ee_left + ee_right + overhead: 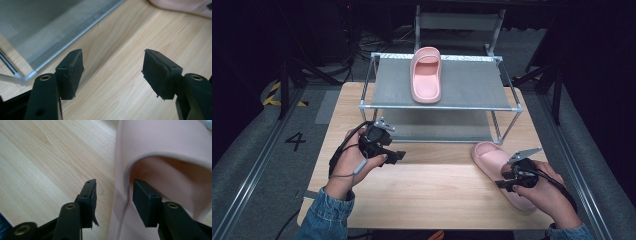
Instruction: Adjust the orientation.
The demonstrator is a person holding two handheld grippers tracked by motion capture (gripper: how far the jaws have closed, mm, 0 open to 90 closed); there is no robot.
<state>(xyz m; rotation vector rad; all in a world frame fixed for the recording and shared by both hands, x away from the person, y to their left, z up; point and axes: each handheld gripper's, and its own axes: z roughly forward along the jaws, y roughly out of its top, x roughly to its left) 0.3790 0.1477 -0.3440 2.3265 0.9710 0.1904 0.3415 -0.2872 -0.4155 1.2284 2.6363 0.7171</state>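
Jaws of the right gripper [113,195] straddle the slipper [160,147] wall, unclamped; left gripper [112,72] gapes wide.

We see a pale pink foam slipper [492,160] lying flat on the wooden table [432,190], sole down, near its right front corner and just in front of the metal rack [512,107]. Its closed toe band points towards the rack and a little leftwards; its heel end is hidden under a hand. In the right gripper view, the slipper [160,147] shows a smooth, thick rounded strap arching over a finely dotted footbed, and its side wall stands between two parted black jaws, one outside, one within the opening.
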